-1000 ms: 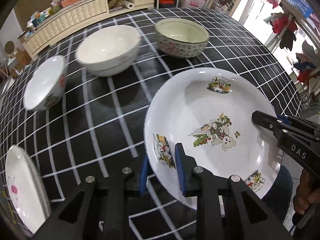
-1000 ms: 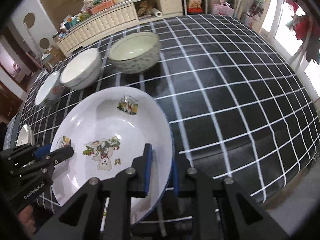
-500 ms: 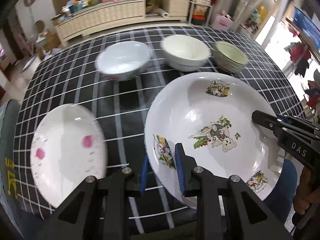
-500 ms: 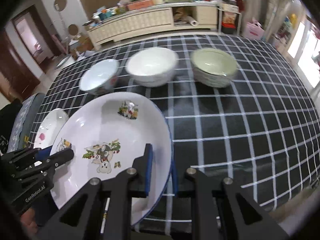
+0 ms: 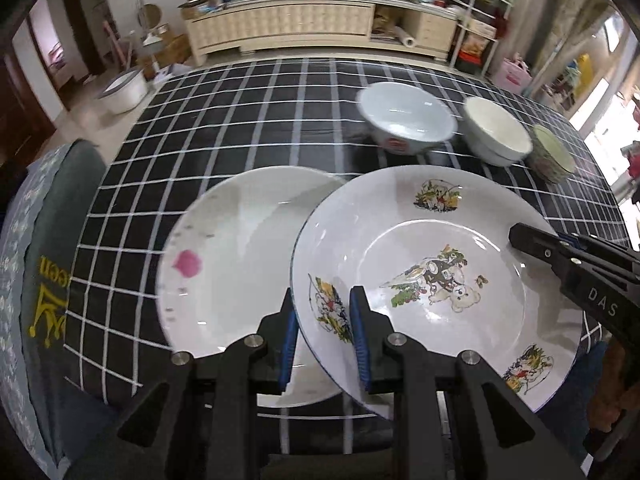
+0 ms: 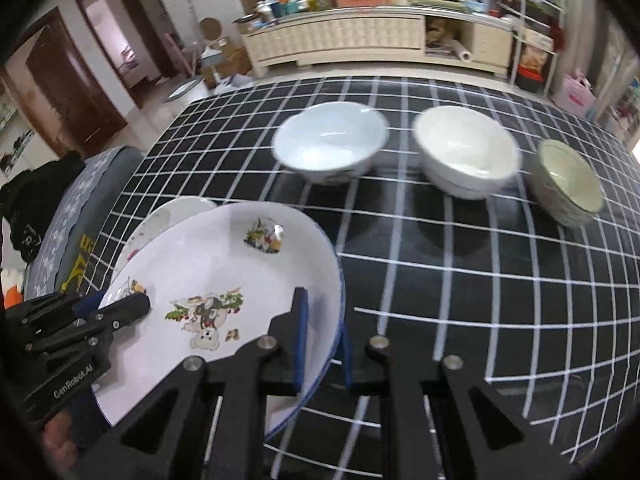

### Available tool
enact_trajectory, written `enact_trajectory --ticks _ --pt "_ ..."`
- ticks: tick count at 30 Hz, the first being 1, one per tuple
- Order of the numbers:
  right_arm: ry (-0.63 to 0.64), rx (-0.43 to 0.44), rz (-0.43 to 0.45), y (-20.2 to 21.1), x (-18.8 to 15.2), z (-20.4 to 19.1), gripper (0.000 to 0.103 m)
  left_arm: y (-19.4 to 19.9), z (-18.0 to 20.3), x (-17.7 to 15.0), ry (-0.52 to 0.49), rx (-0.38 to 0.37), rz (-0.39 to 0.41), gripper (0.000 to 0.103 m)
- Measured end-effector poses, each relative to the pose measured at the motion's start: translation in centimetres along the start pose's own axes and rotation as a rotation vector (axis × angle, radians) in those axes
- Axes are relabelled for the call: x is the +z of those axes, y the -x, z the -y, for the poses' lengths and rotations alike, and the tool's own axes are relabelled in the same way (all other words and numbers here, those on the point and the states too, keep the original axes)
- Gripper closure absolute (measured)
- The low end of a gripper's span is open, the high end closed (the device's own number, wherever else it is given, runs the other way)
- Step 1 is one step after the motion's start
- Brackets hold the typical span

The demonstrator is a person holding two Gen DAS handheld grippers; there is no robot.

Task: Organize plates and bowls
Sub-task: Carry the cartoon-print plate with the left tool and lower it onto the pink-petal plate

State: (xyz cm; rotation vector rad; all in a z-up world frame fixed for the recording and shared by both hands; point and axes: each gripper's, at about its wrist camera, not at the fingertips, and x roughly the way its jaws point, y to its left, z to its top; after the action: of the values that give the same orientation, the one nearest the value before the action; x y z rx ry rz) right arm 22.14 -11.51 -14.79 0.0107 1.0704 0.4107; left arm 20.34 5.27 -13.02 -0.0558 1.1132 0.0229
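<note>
The chief risk, as a judgement, is a clash of crockery: the cartoon plate [image 5: 436,280] is carried by its rim alone on two opposite sides and already overlaps the plain plate [image 5: 236,264] lying on the tabletop [image 5: 224,120], so a lowered or tilted edge could strike that plate's rim and chip it or push it toward the tabletop's near left edge. If the two tools move out of step, the glazed rim could twist or slip from one pair of pads, and the plate would drop on that side

The left tool [image 5: 323,334] is clamped on the cartoon plate's near left rim, one finger under and one inside the well. The right tool [image 6: 322,338] is clamped on the opposite rim in the same way. The plate sits tilted between them, above the near part of the tabletop, its left portion covering the right part of the plain plate

Three bowls stand in a row toward the far right of the tabletop, well apart from both tools: a pale blue bowl [image 6: 330,146], a white bowl [image 6: 466,152] and a green-lined bowl [image 6: 568,182]
</note>
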Motion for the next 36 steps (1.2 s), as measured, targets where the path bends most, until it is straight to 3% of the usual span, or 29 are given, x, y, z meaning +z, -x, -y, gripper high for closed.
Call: enact_trajectory --ticks 18,32,36 --pt "0.089 -0.002 -0.071 -4.9 1.4 -6.7 0.085 -2.1 -7.5 -1.2 0.101 0.007 -0.042 0.080" --pt "0.047 -0.009 -0.110 -6.6 1.3 -7.2 0.084 -3.5 -9.0 -1.3 0.068 0.014 -0.062 0.081" --pt "0.045 -0.026 -0.121 -6.9 1.5 -7.6 0.081 -3.5 -9.8 -1.2 0.088 -0.019 -0.068 0.081"
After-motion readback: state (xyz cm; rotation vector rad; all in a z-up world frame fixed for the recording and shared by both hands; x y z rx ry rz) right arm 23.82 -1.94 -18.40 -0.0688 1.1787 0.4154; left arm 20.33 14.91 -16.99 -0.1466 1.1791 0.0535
